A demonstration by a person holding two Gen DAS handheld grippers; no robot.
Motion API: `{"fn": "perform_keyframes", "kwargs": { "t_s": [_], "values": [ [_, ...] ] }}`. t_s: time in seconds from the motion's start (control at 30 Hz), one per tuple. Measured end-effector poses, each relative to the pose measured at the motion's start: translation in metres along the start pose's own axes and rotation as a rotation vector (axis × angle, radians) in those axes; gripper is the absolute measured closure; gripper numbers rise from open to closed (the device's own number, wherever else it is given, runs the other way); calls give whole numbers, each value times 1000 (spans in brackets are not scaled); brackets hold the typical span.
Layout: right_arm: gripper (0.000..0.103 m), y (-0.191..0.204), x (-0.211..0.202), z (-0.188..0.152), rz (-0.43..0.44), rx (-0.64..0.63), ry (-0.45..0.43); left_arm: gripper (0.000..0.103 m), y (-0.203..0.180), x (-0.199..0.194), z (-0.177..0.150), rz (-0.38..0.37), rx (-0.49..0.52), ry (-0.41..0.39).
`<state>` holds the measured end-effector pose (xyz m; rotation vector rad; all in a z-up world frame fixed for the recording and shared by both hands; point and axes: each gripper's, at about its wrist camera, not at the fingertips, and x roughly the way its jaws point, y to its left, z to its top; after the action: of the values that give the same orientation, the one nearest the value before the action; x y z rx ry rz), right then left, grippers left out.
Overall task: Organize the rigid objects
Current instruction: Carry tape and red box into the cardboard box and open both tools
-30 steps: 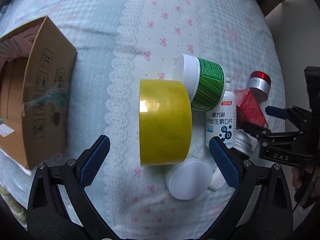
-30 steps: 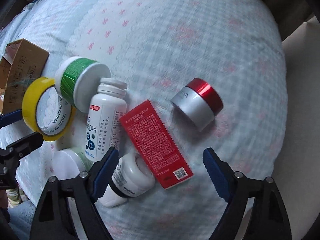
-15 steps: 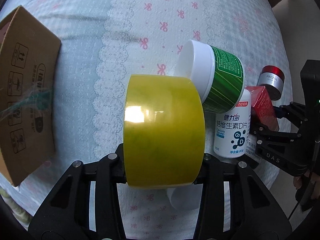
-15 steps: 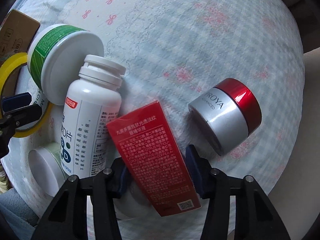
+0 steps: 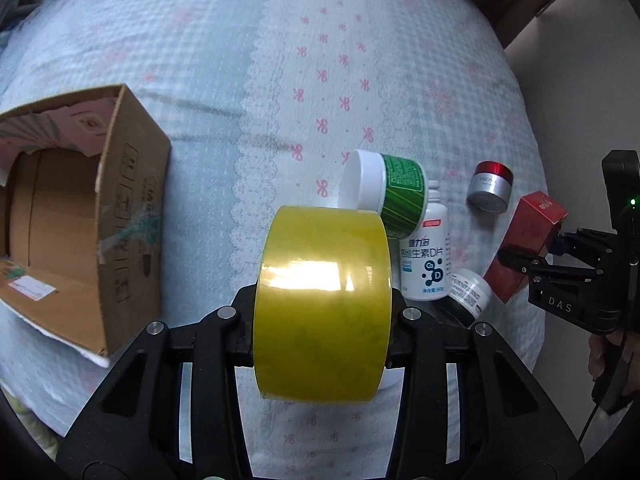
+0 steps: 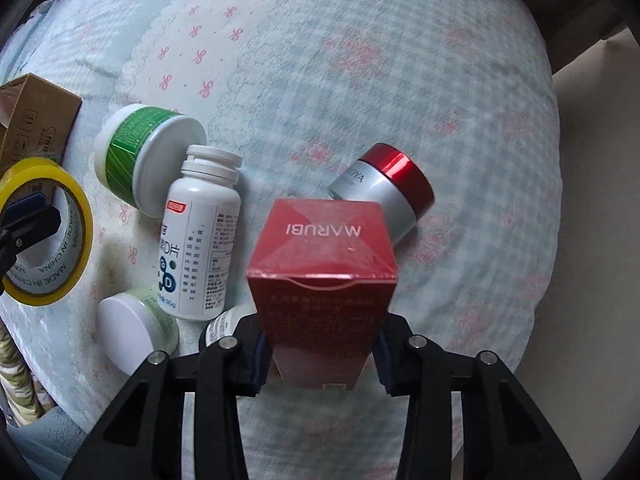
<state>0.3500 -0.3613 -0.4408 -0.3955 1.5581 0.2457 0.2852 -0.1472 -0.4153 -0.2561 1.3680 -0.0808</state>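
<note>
My left gripper [image 5: 322,340] is shut on a yellow tape roll [image 5: 322,304] and holds it above the bed. The roll also shows in the right wrist view [image 6: 44,232]. My right gripper [image 6: 320,356] is shut on a red Marubi box [image 6: 324,288], lifted and tilted up; it shows in the left wrist view [image 5: 528,244] too. On the bed lie a green-labelled jar [image 6: 140,156], a white vitamin bottle [image 6: 200,240], a silver jar with red lid [image 6: 388,188], a small white-lidded jar [image 6: 128,332] and a small dark-banded jar [image 5: 468,292].
An open cardboard box [image 5: 80,220] lies on its side at the left of the bed. The bedspread [image 5: 340,80] is pale blue check with pink bows. The bed's right edge drops to a beige floor [image 6: 600,200].
Both grippers have closed, the left on the tape roll and the right on the red box. Both objects have been lifted off the bed and pulled back.
</note>
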Motion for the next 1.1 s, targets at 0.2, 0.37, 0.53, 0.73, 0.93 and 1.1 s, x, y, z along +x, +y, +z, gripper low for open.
{"fn": "perform_keyframes", "kwargs": {
  "t_s": [0.2, 0.37, 0.53, 0.73, 0.93, 1.1],
  "values": [
    [65, -6, -79, -23, 70, 113, -75, 66, -1, -70, -6, -29, 30, -93],
    [65, 26, -137, -34, 104, 135, -135, 66, 16, -145, -6, -35, 48, -165],
    [65, 57, -186, -39, 146, 149, -195, 66, 54, -207, 1, -38, 67, -234],
    [65, 123, -239, -30, 204, 163, -268, 66, 122, -258, 8, -44, 104, -288],
    [65, 206, -259, -7, 248, 196, -296, 66, 200, -280, 19, -57, 159, -272],
    [65, 273, -253, 20, 289, 237, -292, 66, 260, -279, 33, -19, 203, -243]
  ]
}}
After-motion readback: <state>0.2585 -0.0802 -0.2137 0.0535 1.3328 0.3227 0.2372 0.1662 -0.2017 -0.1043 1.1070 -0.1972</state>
